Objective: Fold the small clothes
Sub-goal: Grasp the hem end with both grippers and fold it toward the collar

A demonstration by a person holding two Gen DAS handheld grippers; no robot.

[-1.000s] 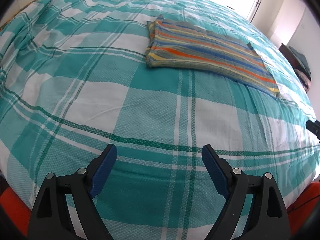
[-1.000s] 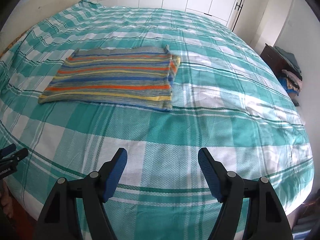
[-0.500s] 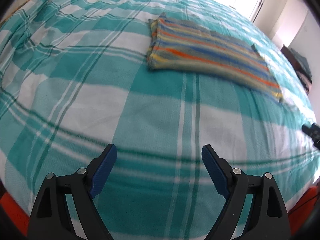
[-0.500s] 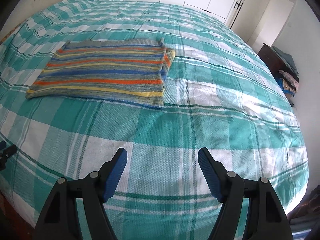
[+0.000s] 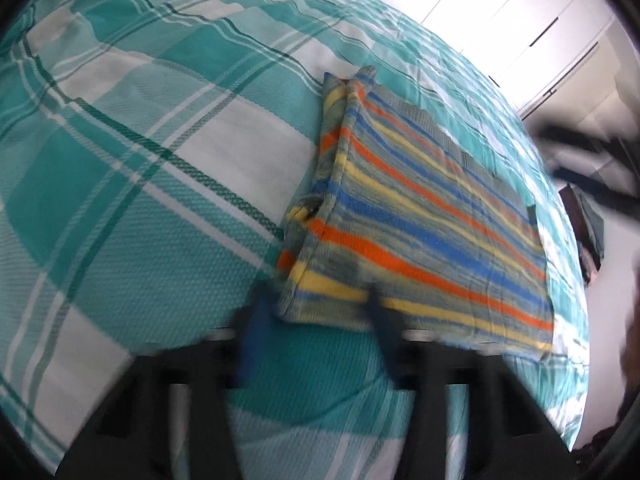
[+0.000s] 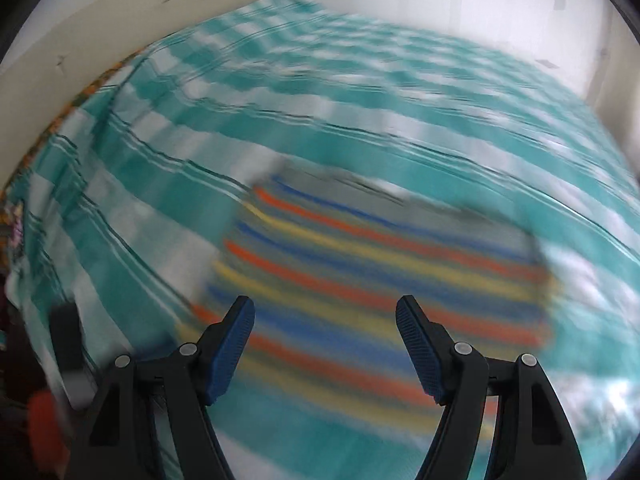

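**Inspector:** Your left gripper (image 5: pixel 320 320) is at the near corner of the garment (image 5: pixel 420 216). Its fingers (image 5: pixel 254 336) are closing, with that corner's edge between them. The blur hides whether the pads press on the cloth yet, so I cannot tell if you have a grip.

**Operator:** And the garment's place?

**Inspector:** The striped garment lies folded flat on the bed (image 5: pixel 120 160), on the teal checked cover. Its stripes run orange, blue and yellow on grey. One short end shows doubled layers, slightly lifted and uneven.

**Operator:** My right side?

**Inspector:** Your right gripper (image 6: pixel 325 344) hangs above the garment (image 6: pixel 380 280), fingers (image 6: pixel 418 344) well apart with nothing between them. That view is heavily smeared, so I cannot tell whether the fingers touch the garment. Beyond the garment from your left gripper stand white wardrobe doors (image 5: pixel 500 20). To the garment's left in the right view, a pale headboard (image 6: pixel 120 32) borders the bed (image 6: pixel 360 92).
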